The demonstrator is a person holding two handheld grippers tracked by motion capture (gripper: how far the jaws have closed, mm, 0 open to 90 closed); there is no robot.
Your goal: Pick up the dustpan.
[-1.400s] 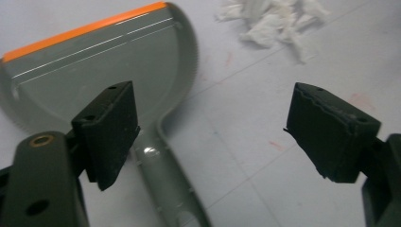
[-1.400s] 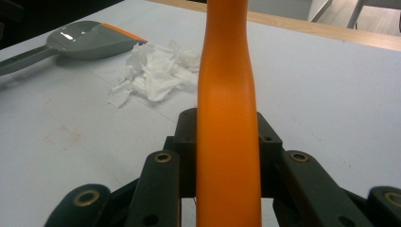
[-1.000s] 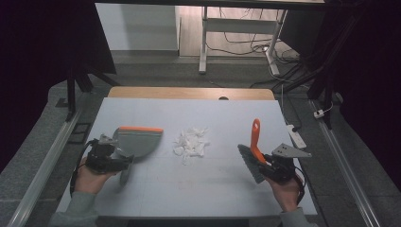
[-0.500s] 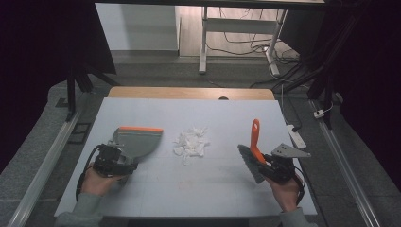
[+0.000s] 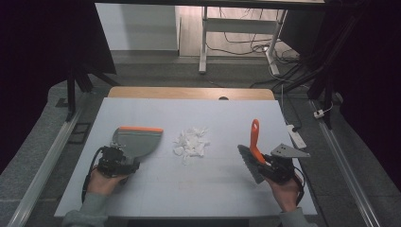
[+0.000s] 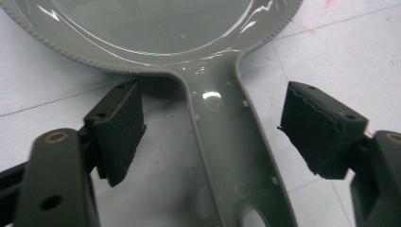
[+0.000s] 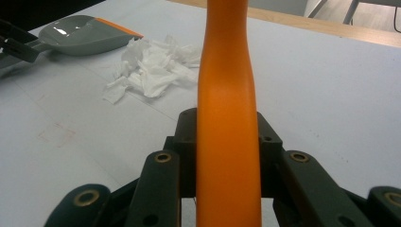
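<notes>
From the high view, a small heap of torn white paper scraps (image 5: pixel 190 143) lies in the middle of the pale grey table (image 5: pixel 189 198) and serves as my landmark. Left of the heap rests a grey plastic dustpan with an orange lip (image 5: pixel 137 140), its mouth facing away from the person. The left gripper (image 5: pixel 116 162) sits at its handle. Right of the heap, the right gripper (image 5: pixel 270 163) holds a hand brush with an orange handle and dark bristles (image 5: pixel 253 150).

In the left gripper view, the jaws stand wide apart on both sides of the dustpan's grey handle (no pad touches it).

In the right gripper view, the jaws are closed firmly on the orange handle, with the heap ahead to the left.

I judge the step is taking the dustpan: center the handle between the pads and close low and squarely, so the pan does not swing.
</notes>
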